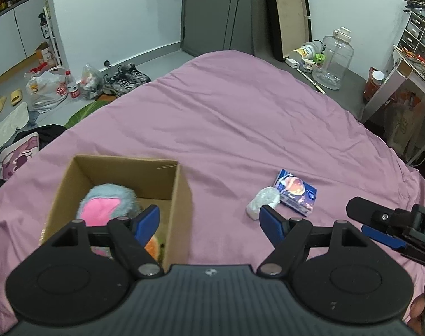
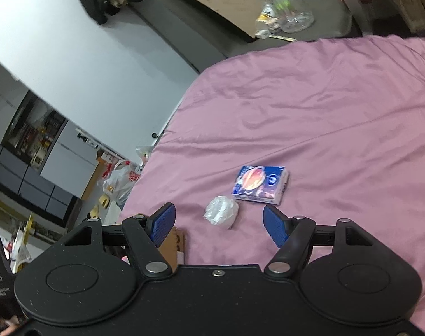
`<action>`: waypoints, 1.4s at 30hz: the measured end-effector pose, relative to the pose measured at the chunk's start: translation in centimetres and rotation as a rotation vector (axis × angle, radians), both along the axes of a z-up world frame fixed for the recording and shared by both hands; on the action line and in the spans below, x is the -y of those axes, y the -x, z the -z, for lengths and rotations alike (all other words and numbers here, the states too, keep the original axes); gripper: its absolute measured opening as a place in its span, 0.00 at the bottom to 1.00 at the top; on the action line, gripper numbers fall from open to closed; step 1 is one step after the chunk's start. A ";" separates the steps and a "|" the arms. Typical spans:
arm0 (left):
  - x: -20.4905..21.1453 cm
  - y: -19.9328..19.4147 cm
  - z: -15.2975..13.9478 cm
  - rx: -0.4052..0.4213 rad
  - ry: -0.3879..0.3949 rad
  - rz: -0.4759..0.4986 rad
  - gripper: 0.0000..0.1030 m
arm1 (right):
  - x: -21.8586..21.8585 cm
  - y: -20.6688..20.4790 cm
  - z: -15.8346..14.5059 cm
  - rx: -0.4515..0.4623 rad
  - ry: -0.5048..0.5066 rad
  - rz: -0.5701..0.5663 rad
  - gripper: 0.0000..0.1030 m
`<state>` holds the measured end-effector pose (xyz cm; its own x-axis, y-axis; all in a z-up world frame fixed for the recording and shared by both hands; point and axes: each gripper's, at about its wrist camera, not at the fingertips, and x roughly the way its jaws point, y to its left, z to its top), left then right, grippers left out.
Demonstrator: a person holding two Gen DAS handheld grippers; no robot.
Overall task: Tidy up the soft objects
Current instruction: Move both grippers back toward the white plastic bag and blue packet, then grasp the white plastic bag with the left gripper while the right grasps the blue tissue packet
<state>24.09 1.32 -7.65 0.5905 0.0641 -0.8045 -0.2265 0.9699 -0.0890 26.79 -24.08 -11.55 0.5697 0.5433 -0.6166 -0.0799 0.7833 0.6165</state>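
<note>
An open cardboard box (image 1: pixel 181 190) stands on the pink bed sheet (image 1: pixel 226 117) at the lower left; a blue-and-pink plush toy (image 1: pixel 106 204) lies inside it. A white wrapped soft bundle (image 1: pixel 263 203) and a blue tissue pack (image 1: pixel 296 191) lie side by side on the sheet to the right of the box. My left gripper (image 1: pixel 209 224) is open and empty, over the box's right wall. My right gripper (image 2: pixel 216 222) is open and empty, just short of the white bundle (image 2: pixel 222 212) and the tissue pack (image 2: pixel 261 184). The right gripper also shows at the left wrist view's right edge (image 1: pixel 380 224).
Beyond the bed's far edge stand a large clear water jug (image 1: pixel 334 58), leaning boards (image 1: pixel 291 8) and a desk (image 1: pixel 408 72) at the right. Shoes (image 1: pixel 125 79), plastic bags (image 1: pixel 48 88) and slippers lie on the floor at left. A box corner (image 2: pixel 176 242) shows below the right gripper.
</note>
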 end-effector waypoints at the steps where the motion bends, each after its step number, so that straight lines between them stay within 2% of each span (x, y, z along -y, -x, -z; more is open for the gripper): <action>1: 0.2 -0.3 0.2 -0.002 0.002 0.001 0.75 | 0.2 -0.3 0.3 -0.011 -0.002 0.014 0.67; 13: 2.8 -3.5 4.0 -0.043 -0.010 0.041 0.74 | 2.3 -2.1 3.2 -0.081 -0.049 0.103 0.67; 21: 4.8 -5.7 6.8 -0.069 -0.030 0.072 0.74 | 3.3 -2.8 4.4 -0.114 -0.067 0.112 0.67; 28: 5.2 -7.6 9.2 -0.102 -0.049 0.056 0.74 | 3.4 -3.6 5.5 -0.144 -0.073 0.112 0.67; 33: 5.2 -8.0 10.1 -0.077 -0.046 0.032 0.74 | 3.0 -4.2 6.9 -0.166 -0.062 0.098 0.67; 36: 5.0 -8.1 10.6 -0.074 -0.016 0.026 0.67 | 2.7 -4.7 7.5 -0.170 -0.069 0.098 0.67; 37: 4.9 -8.1 10.6 -0.070 -0.006 0.024 0.57 | 2.6 -4.8 7.6 -0.161 -0.068 0.099 0.67; 38: 4.9 -8.1 10.7 -0.068 0.004 0.026 0.42 | 2.5 -4.9 7.6 -0.152 -0.067 0.099 0.67; 39: 4.8 -8.1 10.7 -0.070 0.015 0.028 0.37 | 2.3 -5.1 7.6 -0.147 -0.065 0.099 0.67; 42: 4.1 -7.6 10.2 -0.034 0.040 -0.004 0.37 | 2.2 -5.6 7.7 -0.134 -0.067 0.090 0.67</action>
